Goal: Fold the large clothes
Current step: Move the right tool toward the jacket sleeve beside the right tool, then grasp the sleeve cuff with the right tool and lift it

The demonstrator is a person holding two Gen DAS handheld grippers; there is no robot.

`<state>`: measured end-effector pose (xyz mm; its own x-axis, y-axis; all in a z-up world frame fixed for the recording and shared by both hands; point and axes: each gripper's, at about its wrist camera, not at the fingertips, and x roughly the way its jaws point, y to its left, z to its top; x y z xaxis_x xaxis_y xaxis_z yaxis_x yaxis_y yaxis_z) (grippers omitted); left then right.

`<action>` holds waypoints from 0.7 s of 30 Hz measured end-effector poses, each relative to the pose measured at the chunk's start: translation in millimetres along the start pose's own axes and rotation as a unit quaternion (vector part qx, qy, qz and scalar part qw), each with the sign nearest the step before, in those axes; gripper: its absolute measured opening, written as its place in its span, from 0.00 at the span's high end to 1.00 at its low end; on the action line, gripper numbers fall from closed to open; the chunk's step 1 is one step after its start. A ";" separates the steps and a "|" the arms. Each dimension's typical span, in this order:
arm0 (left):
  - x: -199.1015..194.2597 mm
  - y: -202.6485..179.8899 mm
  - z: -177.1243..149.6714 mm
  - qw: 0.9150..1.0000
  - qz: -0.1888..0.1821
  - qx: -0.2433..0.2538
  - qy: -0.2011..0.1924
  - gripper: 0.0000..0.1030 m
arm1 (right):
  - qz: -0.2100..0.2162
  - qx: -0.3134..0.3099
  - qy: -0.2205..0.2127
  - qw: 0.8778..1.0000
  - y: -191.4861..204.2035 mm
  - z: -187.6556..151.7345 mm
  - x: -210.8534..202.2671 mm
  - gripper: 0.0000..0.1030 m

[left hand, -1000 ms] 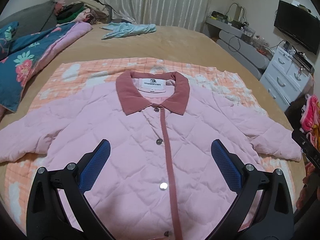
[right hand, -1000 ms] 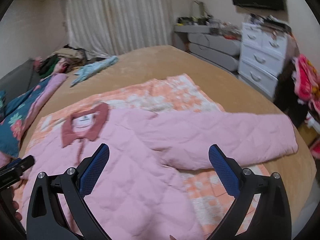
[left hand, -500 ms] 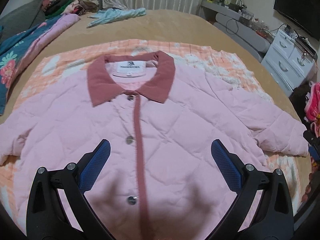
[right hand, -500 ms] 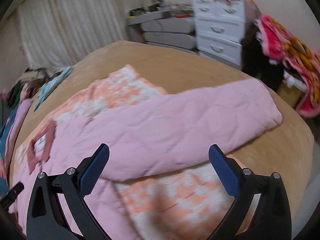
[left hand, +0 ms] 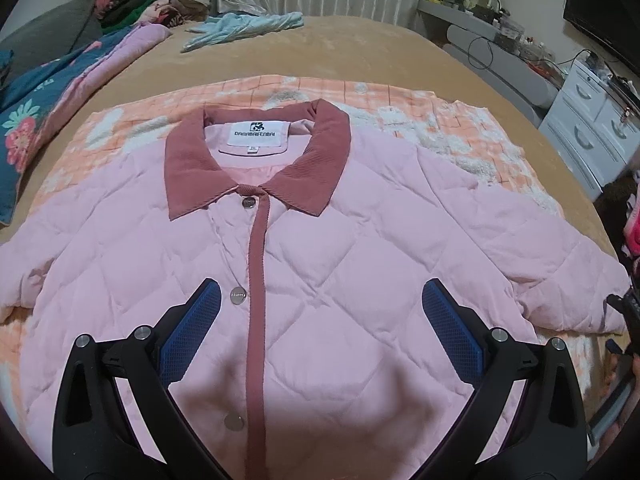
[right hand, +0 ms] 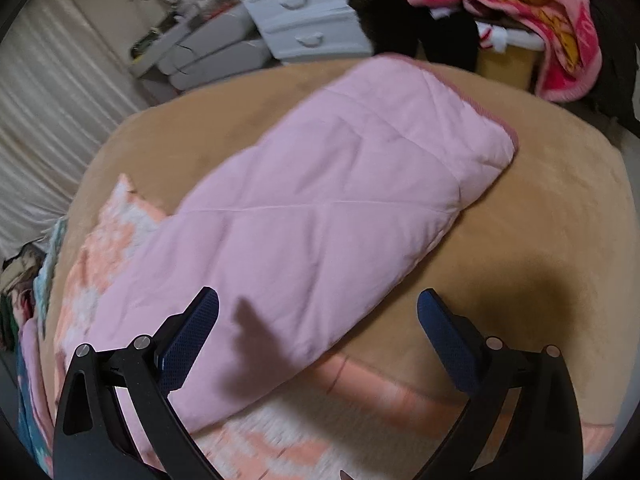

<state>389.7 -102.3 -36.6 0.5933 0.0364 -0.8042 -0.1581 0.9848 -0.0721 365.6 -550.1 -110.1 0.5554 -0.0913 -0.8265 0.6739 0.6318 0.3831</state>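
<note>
Hovering over the buttoned front of the pink jacket (left hand: 340, 248), the left gripper (left hand: 320, 320) has its jaws spread wide, empty. The right gripper (right hand: 318, 320), jaws equally agape, points at the sleeve (right hand: 320, 200) stretching toward one o'clock across the bed (right hand: 540, 220).

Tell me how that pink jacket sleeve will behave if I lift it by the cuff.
The sleeve looks puffy and quilted, so probably light and floppy, sagging from the cuff. Its smooth fabric may slip between the pads.
</note>
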 end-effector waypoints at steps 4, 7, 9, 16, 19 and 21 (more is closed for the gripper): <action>3.6 12.7 2.0 1.000 0.007 -0.017 0.008 0.08 | 0.009 0.018 -0.007 1.000 -5.0 9.0 13.5 0.04; 3.5 20.9 3.3 1.000 0.013 -0.010 0.012 0.08 | 0.029 0.023 -0.018 0.999 -10.0 19.3 23.7 0.04; 0.5 27.0 4.7 1.000 0.007 -0.010 0.010 0.08 | 0.051 0.036 -0.038 0.997 -19.1 26.5 26.4 0.14; -21.5 36.7 7.4 1.000 0.005 -0.009 -0.011 0.08 | 0.105 0.025 -0.080 0.991 -24.4 36.9 8.5 0.76; -33.3 38.9 4.6 1.000 0.005 -0.003 -0.017 0.08 | 0.130 -0.026 -0.112 0.985 -1.8 35.0 -23.7 0.81; -40.8 42.7 3.2 1.000 0.007 0.004 -0.019 0.08 | 0.137 -0.053 -0.133 0.980 15.0 28.7 -44.9 0.82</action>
<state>361.2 -61.3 -4.9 0.6211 0.0574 -0.7816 -0.1611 0.9854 -0.0556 364.8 -558.6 -55.4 0.8258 -0.0952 -0.5559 0.4345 0.7357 0.5195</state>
